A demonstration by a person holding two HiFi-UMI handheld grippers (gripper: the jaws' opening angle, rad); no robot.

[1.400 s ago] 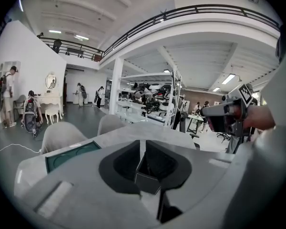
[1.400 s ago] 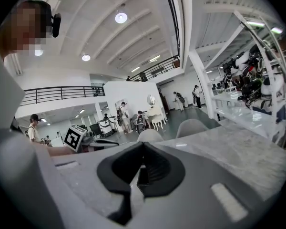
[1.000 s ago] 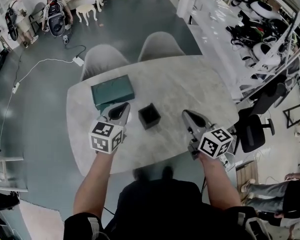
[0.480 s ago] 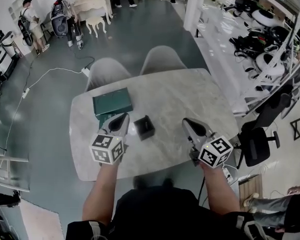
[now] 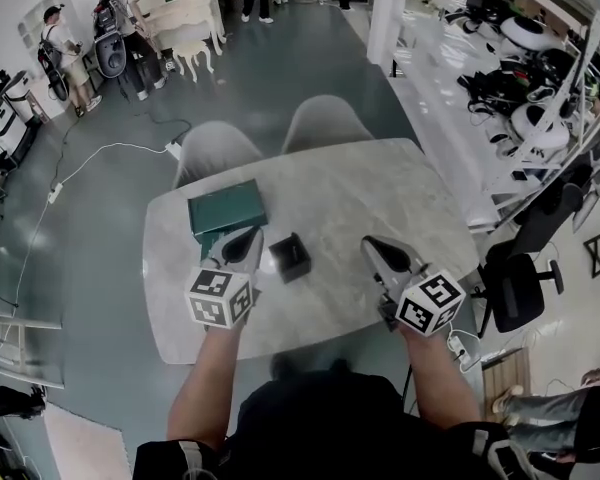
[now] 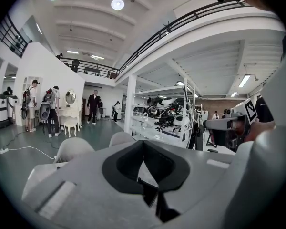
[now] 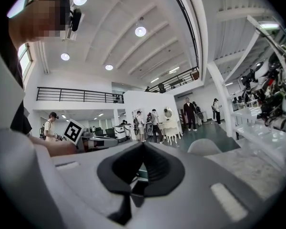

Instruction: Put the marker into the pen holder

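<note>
The black square pen holder stands open-topped near the middle of the grey marble table. I see no marker in any view. My left gripper hovers just left of the holder, and its jaws are shut with nothing between them. Further off on the holder's other side, my right gripper is also shut and empty. Both point away from me across the table.
A dark green box lies on the table behind the left gripper. Two grey chairs stand at the far edge. A black office chair is to the right, shelves of gear beyond it. People stand far off.
The head view has shifted a little, so the table sits slightly lower in frame. Both grippers stay shut on either side of the pen holder.
</note>
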